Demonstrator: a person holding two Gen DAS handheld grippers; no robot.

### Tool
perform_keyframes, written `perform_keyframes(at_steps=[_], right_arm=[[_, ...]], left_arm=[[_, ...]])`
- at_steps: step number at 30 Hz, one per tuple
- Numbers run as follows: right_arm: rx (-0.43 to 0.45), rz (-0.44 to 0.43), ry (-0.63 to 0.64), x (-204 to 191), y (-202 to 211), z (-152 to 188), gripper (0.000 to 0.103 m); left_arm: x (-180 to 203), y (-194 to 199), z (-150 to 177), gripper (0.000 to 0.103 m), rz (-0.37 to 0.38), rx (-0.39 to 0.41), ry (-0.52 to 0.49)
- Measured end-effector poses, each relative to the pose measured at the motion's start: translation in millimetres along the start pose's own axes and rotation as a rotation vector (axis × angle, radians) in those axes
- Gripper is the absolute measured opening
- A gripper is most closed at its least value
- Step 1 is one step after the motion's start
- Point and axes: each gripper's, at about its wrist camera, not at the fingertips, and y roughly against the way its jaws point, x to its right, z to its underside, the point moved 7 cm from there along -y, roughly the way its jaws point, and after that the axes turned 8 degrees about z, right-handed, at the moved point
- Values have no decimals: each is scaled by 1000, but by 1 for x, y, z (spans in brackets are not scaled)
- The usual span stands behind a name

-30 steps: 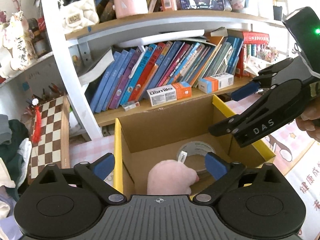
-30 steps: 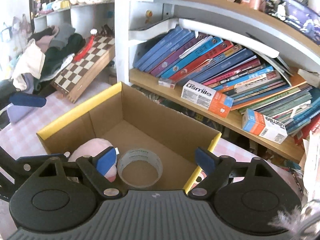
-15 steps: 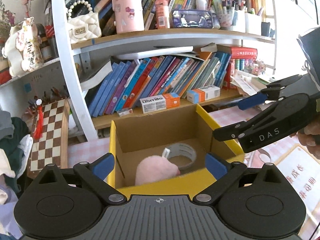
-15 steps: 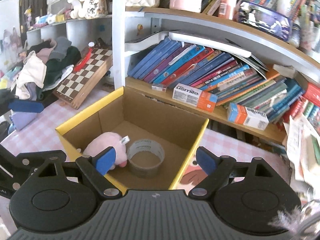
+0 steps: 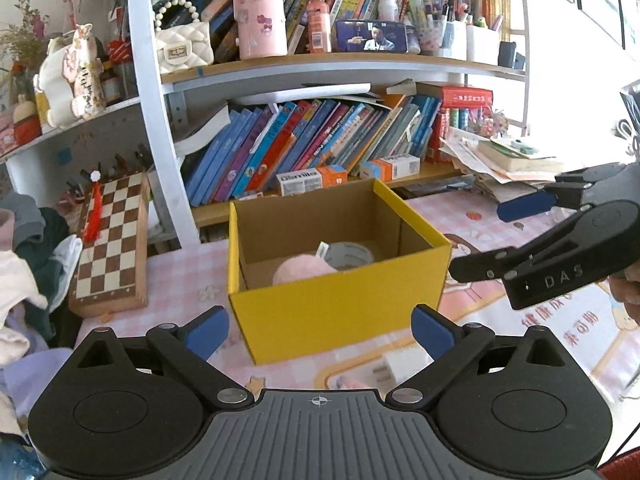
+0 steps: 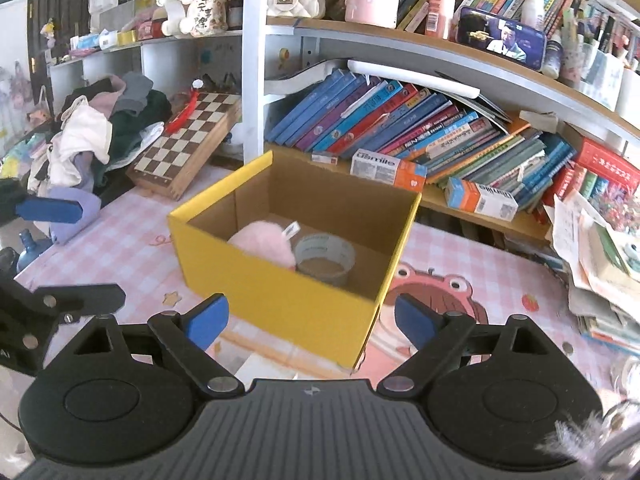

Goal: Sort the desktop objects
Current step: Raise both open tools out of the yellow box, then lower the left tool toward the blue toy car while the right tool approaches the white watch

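Note:
A yellow cardboard box [image 5: 336, 312] [image 6: 280, 300] stands on the pink tablecloth. Inside it lie a pink plush toy [image 5: 302, 270] [image 6: 266, 244] and a roll of clear tape [image 5: 352, 254] [image 6: 325, 258], side by side. My left gripper [image 5: 320, 326] is open in front of the box's near wall, with nothing between its fingers. My right gripper [image 6: 310, 316] is open too, near the box's front corner, and empty. In the left wrist view the right gripper [image 5: 560, 240] shows from the side at the right. A white plug-like object [image 5: 394, 368] lies on the table before the box.
A bookshelf with leaning books [image 5: 320, 144] and small cartons [image 5: 312, 180] stands behind the box. A chessboard case [image 5: 112, 240] leans at the left beside a heap of clothes [image 6: 100, 128]. Stacked papers [image 6: 600, 264] lie at the right. A blue bottle [image 6: 28, 244] sits far left.
Both grippers have pulled back and up from over the box. The box now sits farther away and its outer yellow walls show; the toy and tape stay inside.

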Motion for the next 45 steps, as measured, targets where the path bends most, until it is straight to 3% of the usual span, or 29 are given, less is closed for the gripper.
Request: perform_keyframes(at_steps=[19, 32, 45], right_arm=[[-58, 65, 24, -56, 42, 76, 98], [-155, 71, -37, -81, 45, 113, 98], [-196, 97, 15, -96, 54, 134, 98]], left_arm=[[-5, 43, 65, 99, 14, -57, 60], [-3, 45, 103, 99, 24, -123, 64], [13, 44, 125, 100, 45, -173, 51]])
